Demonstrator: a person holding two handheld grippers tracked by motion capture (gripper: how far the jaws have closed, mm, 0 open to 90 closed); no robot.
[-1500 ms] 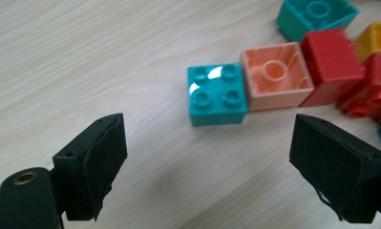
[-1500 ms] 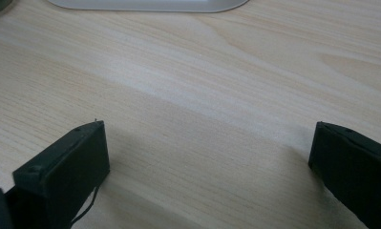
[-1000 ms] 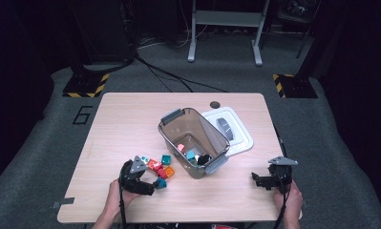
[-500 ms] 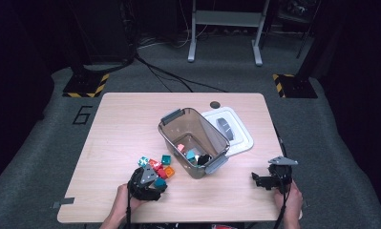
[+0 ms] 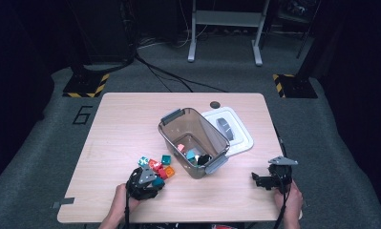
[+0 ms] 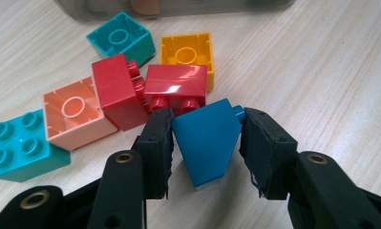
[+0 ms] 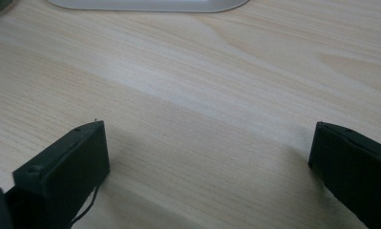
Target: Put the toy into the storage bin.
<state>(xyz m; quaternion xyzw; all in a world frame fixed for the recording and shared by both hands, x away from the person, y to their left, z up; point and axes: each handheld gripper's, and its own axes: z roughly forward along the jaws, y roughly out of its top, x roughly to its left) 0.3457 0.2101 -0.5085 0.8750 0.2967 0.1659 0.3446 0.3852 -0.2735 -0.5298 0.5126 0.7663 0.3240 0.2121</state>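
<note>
At the near left of the surface [image 5: 121,124], the left tool [image 6: 206,143] has just been closing its jaws and now pinches a blue sloped brick [image 6: 207,140] beside the loose bricks [image 6: 131,86]. Further right stand the clear bin [image 5: 194,140] and white lid [image 5: 236,131]. The right tool [image 7: 207,157] rests with jaws wide, holding nothing.
</note>
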